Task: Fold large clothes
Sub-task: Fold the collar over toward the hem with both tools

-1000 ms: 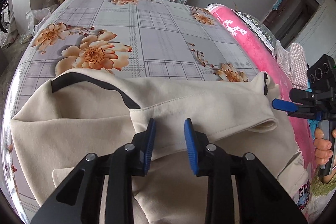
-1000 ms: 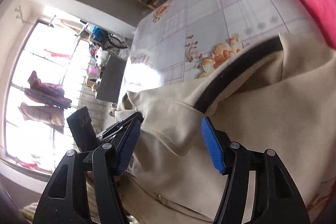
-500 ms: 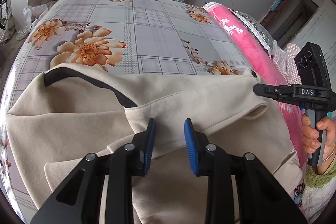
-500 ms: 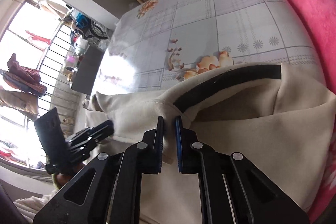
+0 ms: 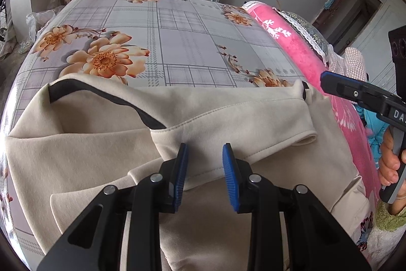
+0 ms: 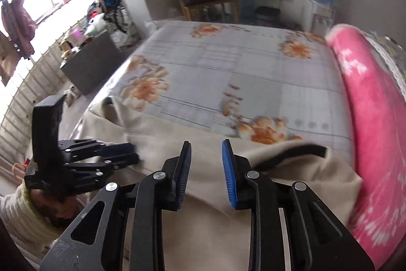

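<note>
While the left gripper (image 5: 205, 175) is still hovering part-open over the beige garment (image 5: 101, 141) on the bed (image 5: 177, 42), nothing pinched, the right gripper (image 6: 206, 173) is pulling away. Its jaws, clamped nearly shut half a second ago, are opening again, gripping nothing.

Bed with a cream garment spread on it

The bed (image 5: 177, 47) wore a grey checked sheet with orange flowers; the cream garment (image 5: 96, 149) lay across its near end, beside a pink blanket (image 5: 299, 47).

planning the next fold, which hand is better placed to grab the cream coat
Left. The left gripper sits low over the cream coat, fingers either side of its folded edge; the right gripper is lifted clear, opening, holding nothing.
</note>
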Available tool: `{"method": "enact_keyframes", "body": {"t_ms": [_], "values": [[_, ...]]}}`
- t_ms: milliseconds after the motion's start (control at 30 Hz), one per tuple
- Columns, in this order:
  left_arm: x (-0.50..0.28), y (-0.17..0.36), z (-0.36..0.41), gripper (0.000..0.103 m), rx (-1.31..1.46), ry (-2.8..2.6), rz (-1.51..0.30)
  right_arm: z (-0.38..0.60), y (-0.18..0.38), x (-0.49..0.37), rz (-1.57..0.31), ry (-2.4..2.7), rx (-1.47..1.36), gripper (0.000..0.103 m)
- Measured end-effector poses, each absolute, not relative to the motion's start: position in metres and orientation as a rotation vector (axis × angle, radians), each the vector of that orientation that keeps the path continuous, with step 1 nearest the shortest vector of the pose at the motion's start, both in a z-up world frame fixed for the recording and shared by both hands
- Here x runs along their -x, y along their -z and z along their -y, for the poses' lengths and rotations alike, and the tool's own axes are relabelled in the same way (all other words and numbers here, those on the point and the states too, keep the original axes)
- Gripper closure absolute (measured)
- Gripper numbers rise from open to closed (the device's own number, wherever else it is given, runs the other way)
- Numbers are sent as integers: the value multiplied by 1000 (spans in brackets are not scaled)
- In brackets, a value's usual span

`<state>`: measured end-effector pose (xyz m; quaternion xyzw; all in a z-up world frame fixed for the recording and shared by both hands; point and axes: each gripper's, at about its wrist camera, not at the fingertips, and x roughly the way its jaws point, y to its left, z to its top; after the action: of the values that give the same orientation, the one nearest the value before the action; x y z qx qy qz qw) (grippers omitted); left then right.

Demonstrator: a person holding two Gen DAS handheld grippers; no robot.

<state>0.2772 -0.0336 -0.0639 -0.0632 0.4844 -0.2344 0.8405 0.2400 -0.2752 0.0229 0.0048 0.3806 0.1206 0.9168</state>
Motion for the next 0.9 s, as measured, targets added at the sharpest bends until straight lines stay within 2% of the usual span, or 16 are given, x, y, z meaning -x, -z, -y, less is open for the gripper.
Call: {"method": "enact_keyframes", "body": {"t_ms": [100,200,367,467,600,900], "values": [[-276,63,33,76,136,495,-1021,250,-5,-251,-789,-306,40,77],[-274,57,29,76,142,496,-1009,230,30,-261,-878,-287,89,77],[-269,15,16,76,190,513,-846,239,47,-251,-882,-282,37,77],[-284,16,30,76,143,490,-871,241,48,-248,-879,-285,22,77],[-296,53,51,76,5,423,-988,240,44,-244,-883,-277,65,77],[-281,61,51,76,-52,404,-963,291,14,-221,-821,-187,-23,75]]}}
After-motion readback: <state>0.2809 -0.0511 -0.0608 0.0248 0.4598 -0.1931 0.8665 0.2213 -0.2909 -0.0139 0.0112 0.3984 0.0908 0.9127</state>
